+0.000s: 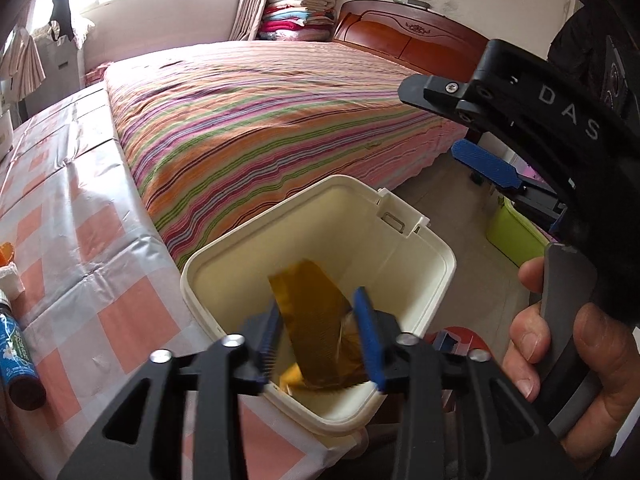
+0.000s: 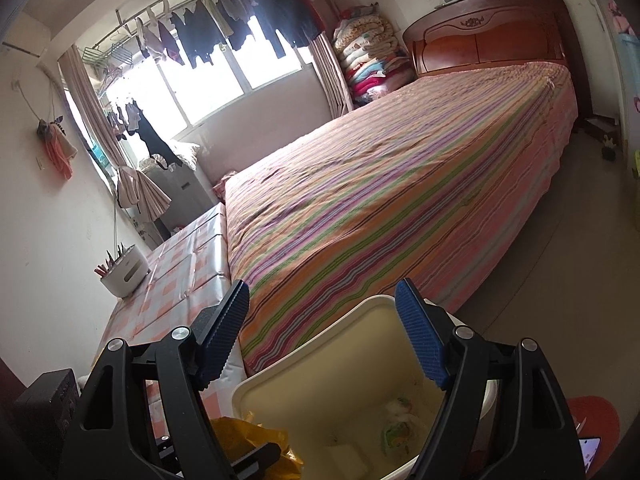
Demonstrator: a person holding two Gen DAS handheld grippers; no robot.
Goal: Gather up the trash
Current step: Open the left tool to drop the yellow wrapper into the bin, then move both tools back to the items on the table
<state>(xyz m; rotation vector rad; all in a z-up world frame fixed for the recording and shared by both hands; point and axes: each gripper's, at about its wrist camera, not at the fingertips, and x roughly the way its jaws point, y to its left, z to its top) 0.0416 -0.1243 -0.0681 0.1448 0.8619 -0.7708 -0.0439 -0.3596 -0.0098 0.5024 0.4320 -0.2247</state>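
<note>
1. Left wrist view: the left hand-held gripper [image 1: 320, 332] hangs over the open mouth of a cream bin [image 1: 420, 280]. Its blue pads [image 1: 370, 332] stand on either side of a crinkled amber wrapper [image 1: 316, 320], which sits between them above the inside of the bin. The picture is blurred there, so it is not clear whether the pads press on the wrapper or stand just off it.
2. The bin stands beside a desk [image 1: 80, 240] covered with a pink and white checked cloth, and near the foot of a bed [image 1: 280, 120] with a striped cover. A dark tube with a blue label [image 1: 18, 360] lies at the left edge of the desk.
3. On the right of the same view, the right hand-held gripper [image 1: 448, 128] is held above the bin by a bare hand [image 1: 568, 352], with its two fingers wide apart and nothing between them.
4. Right wrist view: the right hand-held gripper [image 2: 324, 332] looks down into the bin [image 2: 332, 368], its pads [image 2: 420, 336] spread well apart and empty. Small crumpled scraps [image 2: 396, 420] lie on the bottom of the bin.
5. At the lower left rim of the bin, the amber wrapper [image 2: 256, 436] shows, partly behind a dark finger of the other gripper. A white holder with pencils [image 2: 124, 274] stands on the desk [image 2: 188, 264] by the wall.
</note>
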